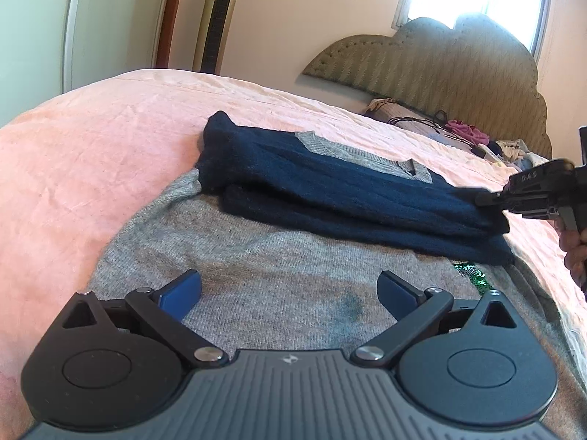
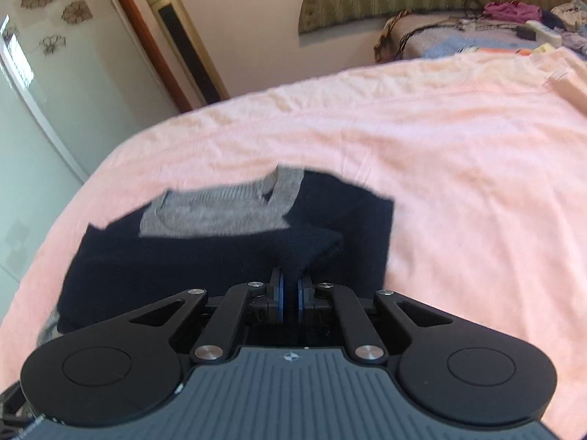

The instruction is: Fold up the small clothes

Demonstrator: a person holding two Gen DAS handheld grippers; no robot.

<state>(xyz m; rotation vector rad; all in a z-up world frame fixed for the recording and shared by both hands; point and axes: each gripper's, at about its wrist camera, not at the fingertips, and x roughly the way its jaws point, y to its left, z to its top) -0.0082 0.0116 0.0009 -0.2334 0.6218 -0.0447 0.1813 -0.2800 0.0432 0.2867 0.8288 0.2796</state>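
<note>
Left gripper (image 1: 290,291), jaws spread over the sweater's grey body (image 1: 256,267) on the bed (image 1: 110,139), free for the next fold; beyond it, right gripper (image 2: 290,288) pinching the navy sleeve (image 2: 308,249), folding it across the neckline (image 2: 220,212).

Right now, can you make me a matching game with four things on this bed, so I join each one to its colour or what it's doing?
Things:
1. left gripper
2. right gripper
3. bedsheet
4. headboard

Clues:
A. pink and wrinkly
B. open, over the grey sweater
C. olive green with a wavy top
D. pinching a navy sleeve

Pairs: 1-B, 2-D, 3-A, 4-C
</note>
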